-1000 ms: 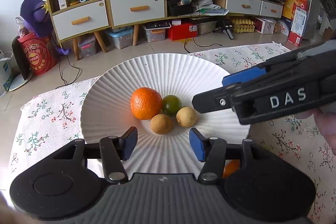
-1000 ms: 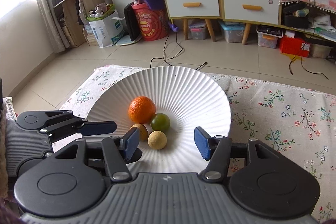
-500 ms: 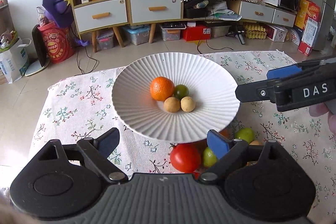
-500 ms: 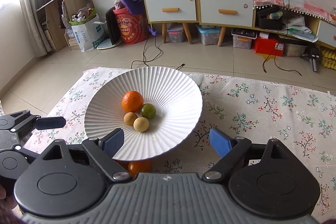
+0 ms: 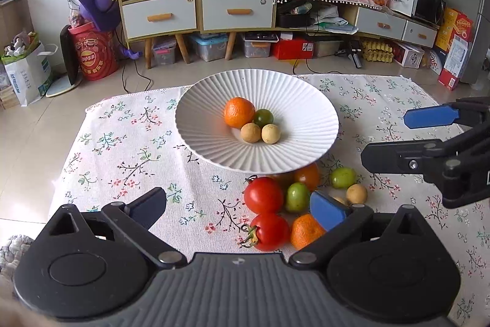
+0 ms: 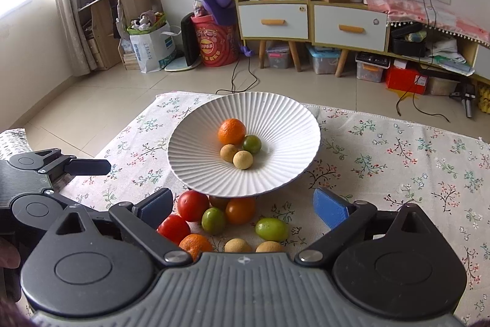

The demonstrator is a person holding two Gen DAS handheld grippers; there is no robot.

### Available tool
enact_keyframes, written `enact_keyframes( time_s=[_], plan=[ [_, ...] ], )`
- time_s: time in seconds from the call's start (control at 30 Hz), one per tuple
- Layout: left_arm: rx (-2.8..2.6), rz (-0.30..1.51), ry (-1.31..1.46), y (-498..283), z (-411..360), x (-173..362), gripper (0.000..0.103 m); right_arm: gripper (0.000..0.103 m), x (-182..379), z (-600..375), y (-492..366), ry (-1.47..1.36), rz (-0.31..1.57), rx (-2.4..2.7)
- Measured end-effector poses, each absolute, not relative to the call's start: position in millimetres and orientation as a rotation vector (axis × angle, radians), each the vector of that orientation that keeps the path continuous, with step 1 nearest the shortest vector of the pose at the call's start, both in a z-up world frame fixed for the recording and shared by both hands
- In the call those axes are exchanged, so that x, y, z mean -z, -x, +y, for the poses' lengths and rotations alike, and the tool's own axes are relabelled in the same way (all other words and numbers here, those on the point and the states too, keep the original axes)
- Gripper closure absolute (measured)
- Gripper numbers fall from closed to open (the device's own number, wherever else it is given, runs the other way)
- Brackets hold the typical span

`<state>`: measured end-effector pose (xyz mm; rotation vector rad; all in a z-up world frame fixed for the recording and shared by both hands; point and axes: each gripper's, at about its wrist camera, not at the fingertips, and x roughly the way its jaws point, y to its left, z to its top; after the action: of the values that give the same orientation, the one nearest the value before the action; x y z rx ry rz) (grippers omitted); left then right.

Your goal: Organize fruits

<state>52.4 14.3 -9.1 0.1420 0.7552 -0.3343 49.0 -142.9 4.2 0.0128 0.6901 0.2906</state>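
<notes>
A white ribbed bowl (image 5: pixel 211 140) (image 6: pixel 284 124) stands on the floral cloth. In it lie an orange (image 5: pixel 239 112), a green fruit (image 5: pixel 264 117) and two small tan fruits (image 5: pixel 250 132). In front of the bowl, loose fruit lies on the cloth: two red tomatoes (image 5: pixel 263 194), oranges (image 5: pixel 304 232), green fruits (image 5: pixel 343 177) and tan fruits (image 5: pixel 356 194). My left gripper (image 5: pixel 242 206) is open and empty above the near pile. My right gripper (image 6: pixel 245 204) is open and empty over the same pile (image 6: pixel 214 219).
The floral cloth (image 5: pixel 128 149) covers the low table, with tiled floor beyond its far and left edges. Cabinets with drawers (image 5: pixel 196 11) and clutter line the back wall. My right gripper shows at the right of the left wrist view (image 5: pixel 395 137).
Both grippers have pulled back and up from the bowl and opened wider. The loose fruit in front of the bowl has come into view.
</notes>
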Motion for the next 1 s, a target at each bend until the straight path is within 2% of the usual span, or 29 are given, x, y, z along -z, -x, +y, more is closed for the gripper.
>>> enact_keyframes(
  time_s=[0.53, 1.0],
  plan=[
    [0.368, 0.758, -0.226, -25, 19, 23, 0.004, 0.002, 7, -136, -16, 0.078, 0.657, -0.366],
    [0.412, 0.776, -0.127, -9, 36, 39, 0.004, 0.001, 26, -146, 2, 0.098, 0.684, -0.370]
  ],
)
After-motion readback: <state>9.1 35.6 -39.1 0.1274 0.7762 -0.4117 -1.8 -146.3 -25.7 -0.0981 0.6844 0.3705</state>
